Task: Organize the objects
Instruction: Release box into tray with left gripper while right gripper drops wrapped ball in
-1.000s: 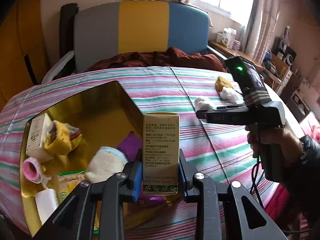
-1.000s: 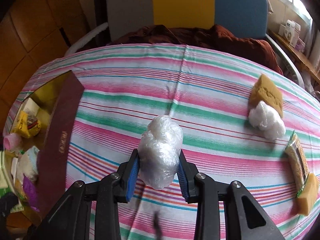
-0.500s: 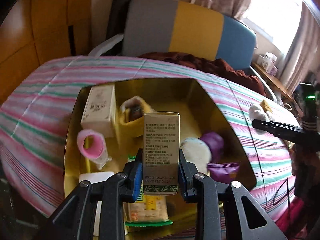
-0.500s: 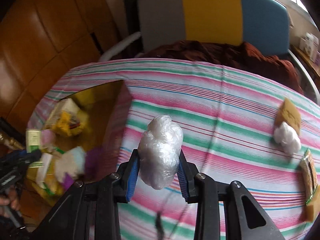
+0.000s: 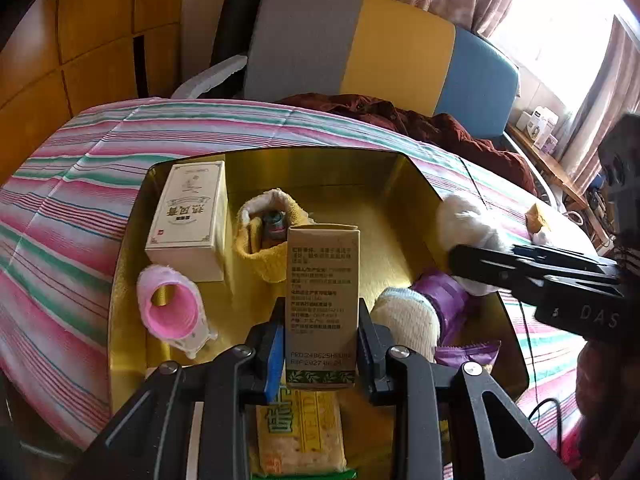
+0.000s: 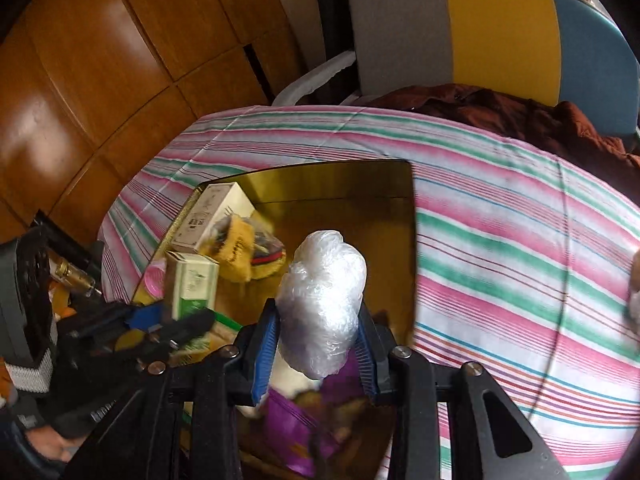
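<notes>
My left gripper is shut on a tall tan carton with green print, held upright over the gold box. My right gripper is shut on a crumpled clear plastic ball, also above the gold box. In the left wrist view the right gripper reaches in from the right with the plastic ball. In the right wrist view the left gripper holds the carton at the left.
The box holds a white carton, a yellow sock, a pink-lined sock, a cream sock, purple packets and a cracker pack. It sits on a striped tablecloth. A chair with dark red cloth stands behind.
Both grippers have swung left from the open table to above the gold box, each still holding its object. The right gripper has come close beside the left one.
</notes>
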Action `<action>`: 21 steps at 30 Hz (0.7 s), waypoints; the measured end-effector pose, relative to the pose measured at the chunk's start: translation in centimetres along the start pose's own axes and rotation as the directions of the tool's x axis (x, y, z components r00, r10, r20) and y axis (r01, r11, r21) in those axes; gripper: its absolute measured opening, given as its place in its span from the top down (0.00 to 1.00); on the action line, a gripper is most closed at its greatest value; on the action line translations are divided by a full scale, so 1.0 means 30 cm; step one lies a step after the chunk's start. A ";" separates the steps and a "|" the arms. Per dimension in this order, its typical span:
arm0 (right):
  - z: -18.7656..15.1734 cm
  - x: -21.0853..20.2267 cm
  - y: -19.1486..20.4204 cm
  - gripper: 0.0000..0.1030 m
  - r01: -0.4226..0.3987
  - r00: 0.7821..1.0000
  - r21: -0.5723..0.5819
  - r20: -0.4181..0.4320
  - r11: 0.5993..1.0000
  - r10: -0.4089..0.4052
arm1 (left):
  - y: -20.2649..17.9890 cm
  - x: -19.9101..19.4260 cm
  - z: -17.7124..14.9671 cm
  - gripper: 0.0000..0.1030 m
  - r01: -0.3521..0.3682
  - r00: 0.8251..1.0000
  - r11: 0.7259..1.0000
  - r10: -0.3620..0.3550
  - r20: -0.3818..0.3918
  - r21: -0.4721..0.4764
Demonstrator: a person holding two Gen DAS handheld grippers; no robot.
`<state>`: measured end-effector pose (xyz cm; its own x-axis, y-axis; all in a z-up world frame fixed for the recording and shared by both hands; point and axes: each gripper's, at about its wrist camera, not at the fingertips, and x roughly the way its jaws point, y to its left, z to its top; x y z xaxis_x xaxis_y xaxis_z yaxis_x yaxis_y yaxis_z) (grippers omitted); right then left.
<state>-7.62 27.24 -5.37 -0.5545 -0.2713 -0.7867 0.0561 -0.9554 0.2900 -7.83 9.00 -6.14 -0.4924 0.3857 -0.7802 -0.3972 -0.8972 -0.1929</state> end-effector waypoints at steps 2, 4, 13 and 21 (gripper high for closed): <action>0.012 0.027 0.012 0.64 -0.001 1.000 0.009 -0.013 1.000 0.001 | 0.002 0.011 0.005 0.60 0.001 1.000 1.000 -0.001 0.000 -0.005; 0.020 0.053 0.021 0.62 -0.001 1.000 0.018 -0.025 1.000 0.002 | 0.003 0.011 0.006 0.49 0.009 1.000 1.000 -0.009 0.008 -0.012; -0.009 0.076 0.048 0.46 -0.008 0.999 0.047 -0.050 0.999 0.010 | 0.031 -0.038 -0.018 0.38 -0.020 0.998 0.999 0.022 0.055 -0.026; -0.058 0.006 0.074 0.43 0.069 0.998 0.035 0.009 0.997 -0.070 | 0.013 -0.103 -0.039 0.32 -0.059 0.991 0.998 0.057 0.119 0.010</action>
<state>-6.15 24.86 -5.80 -0.5642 -0.2030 -0.8003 -0.0112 -0.9673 0.2533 -5.56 7.22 -4.49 -0.6027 0.3565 -0.7139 -0.3756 -0.9161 -0.1404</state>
